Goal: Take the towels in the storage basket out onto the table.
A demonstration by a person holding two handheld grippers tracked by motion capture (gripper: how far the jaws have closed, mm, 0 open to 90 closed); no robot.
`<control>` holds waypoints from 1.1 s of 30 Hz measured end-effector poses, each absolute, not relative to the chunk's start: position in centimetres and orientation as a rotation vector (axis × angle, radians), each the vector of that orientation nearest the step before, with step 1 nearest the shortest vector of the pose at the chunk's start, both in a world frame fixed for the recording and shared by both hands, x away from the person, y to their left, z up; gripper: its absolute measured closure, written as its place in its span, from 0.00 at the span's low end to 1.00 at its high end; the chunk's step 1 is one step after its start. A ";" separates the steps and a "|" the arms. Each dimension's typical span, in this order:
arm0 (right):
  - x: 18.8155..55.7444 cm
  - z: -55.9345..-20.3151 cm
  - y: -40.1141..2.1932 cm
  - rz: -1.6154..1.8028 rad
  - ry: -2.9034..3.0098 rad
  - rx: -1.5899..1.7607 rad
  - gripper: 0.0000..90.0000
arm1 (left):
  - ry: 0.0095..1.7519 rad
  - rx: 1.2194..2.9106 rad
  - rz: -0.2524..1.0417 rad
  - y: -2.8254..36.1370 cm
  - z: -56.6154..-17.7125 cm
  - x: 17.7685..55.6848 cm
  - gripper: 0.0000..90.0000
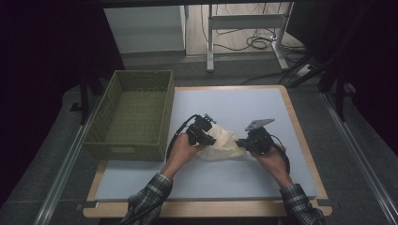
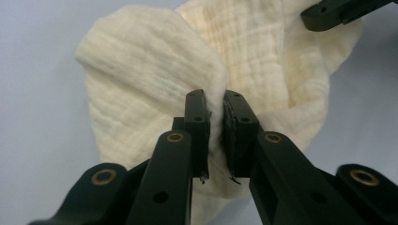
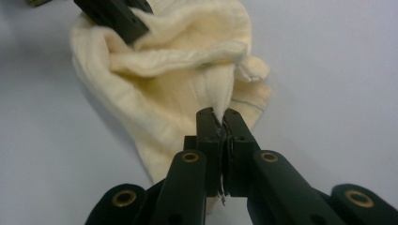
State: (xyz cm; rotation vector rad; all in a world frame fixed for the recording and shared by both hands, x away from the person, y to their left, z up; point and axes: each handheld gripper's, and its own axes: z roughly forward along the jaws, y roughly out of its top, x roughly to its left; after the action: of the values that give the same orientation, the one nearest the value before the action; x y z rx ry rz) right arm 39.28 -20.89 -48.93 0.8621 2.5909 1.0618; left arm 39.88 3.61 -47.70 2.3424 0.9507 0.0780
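Both tools pinch the cloth [image 1: 224,140]: left tool [image 1: 202,134], right tool [image 1: 244,143]. A green basket [image 1: 133,112] sits left on the pale counter [image 1: 244,105]; cables beyond.

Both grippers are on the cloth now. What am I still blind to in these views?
- High view: where each gripper's pads meet the cloth, hidden by the left gripper and right gripper bodies.
- Left gripper view: the cloth's near edge, behind the jaws.
- High view: the basket floor along its near wall.
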 end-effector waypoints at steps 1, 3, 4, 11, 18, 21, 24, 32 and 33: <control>38.8 -48.9 -21.2 1.072 2.593 0.864 0.96 | 0.948 2.332 0.079 3.9 -47.7 39.3 0.90; 37.8 -49.1 -21.7 1.087 2.600 0.857 0.96 | 0.948 2.324 0.095 4.3 -47.9 38.2 0.89; 37.3 -49.3 -21.9 1.088 2.604 0.855 0.96 | 0.950 2.321 0.098 4.6 -48.0 37.6 0.88; 34.6 -50.9 -22.8 1.096 2.646 0.862 0.95 | 0.973 2.297 0.049 6.5 -49.7 34.3 0.83; 34.4 -50.5 -23.1 1.092 2.642 0.875 0.79 | 1.004 2.299 0.137 7.4 -49.4 33.1 0.64; 35.2 -49.7 -22.8 1.097 2.623 0.884 0.73 | 1.032 2.257 0.164 7.7 -48.8 33.5 0.55; 36.5 -49.4 -22.2 1.091 2.606 0.886 0.68 | 1.054 2.247 0.195 7.6 -48.4 33.8 0.44; 40.9 -50.6 -20.1 1.040 2.571 0.958 0.58 | 1.110 2.291 0.137 7.5 -51.0 34.7 0.42; 41.3 -51.0 -19.8 1.021 2.579 0.953 0.56 | 1.112 2.291 0.132 7.5 -51.1 34.7 0.43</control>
State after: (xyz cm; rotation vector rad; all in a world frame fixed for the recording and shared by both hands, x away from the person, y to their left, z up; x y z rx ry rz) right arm 41.28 -19.77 -51.02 0.9531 2.5788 1.0209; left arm 34.66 7.49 -51.14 2.2913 1.1119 0.1319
